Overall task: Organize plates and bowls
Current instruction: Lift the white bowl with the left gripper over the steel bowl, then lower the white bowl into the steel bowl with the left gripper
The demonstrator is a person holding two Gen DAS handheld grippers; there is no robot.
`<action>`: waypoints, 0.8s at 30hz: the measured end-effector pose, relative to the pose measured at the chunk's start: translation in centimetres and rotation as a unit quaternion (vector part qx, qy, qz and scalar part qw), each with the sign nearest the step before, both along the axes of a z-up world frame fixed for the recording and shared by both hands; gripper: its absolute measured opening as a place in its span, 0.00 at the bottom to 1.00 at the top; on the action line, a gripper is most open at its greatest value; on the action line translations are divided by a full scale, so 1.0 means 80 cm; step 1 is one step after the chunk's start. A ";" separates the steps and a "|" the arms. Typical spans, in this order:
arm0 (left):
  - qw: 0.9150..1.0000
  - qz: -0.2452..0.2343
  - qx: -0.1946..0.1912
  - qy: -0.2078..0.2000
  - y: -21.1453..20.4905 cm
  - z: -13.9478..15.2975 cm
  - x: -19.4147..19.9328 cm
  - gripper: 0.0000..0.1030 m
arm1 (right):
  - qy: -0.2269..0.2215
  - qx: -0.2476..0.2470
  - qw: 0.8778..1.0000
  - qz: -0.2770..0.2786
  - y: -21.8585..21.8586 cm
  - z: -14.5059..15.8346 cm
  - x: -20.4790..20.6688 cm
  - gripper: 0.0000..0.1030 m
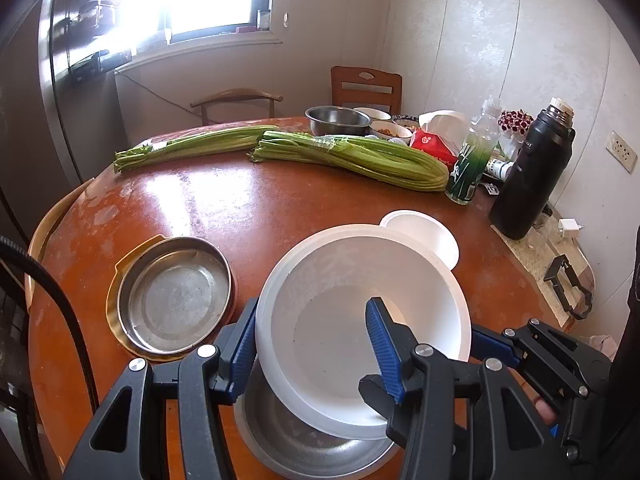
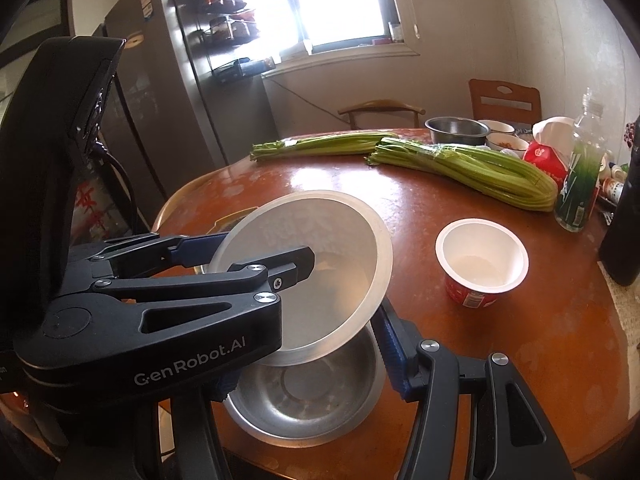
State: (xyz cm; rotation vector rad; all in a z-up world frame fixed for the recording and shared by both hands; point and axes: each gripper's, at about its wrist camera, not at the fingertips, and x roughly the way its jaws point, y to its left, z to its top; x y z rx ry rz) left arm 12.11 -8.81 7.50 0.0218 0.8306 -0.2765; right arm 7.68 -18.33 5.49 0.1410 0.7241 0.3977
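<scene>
Left wrist: left tongs (image 1: 312,344) clamp white bowl (image 1: 360,320) above steel bowl (image 1: 304,448), celery (image 1: 352,156) beyond.

I see a round reddish-brown worktop (image 1: 248,208) carrying two celery bundles (image 1: 352,156) at the far side, a steel pan (image 1: 176,296) on a yellow tray at left, a steel bowl (image 2: 304,400) nearest me, a white cup (image 2: 480,260), a green-labelled bottle (image 1: 472,160) and a black flask (image 1: 532,176).
</scene>
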 end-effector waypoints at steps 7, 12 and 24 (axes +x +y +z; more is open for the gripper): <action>1.000 0.013 -0.006 0.017 0.010 -0.017 -0.011 0.50 | 0.011 -0.008 1.000 0.019 0.009 -0.011 -0.009 0.59; 0.999 0.016 -0.017 0.032 0.019 -0.030 -0.015 0.50 | 0.021 -0.013 0.999 0.032 0.013 -0.022 -0.014 0.59; 0.998 0.009 -0.029 0.063 0.024 -0.060 -0.018 0.50 | 0.052 -0.022 0.997 0.044 0.019 -0.047 -0.017 0.58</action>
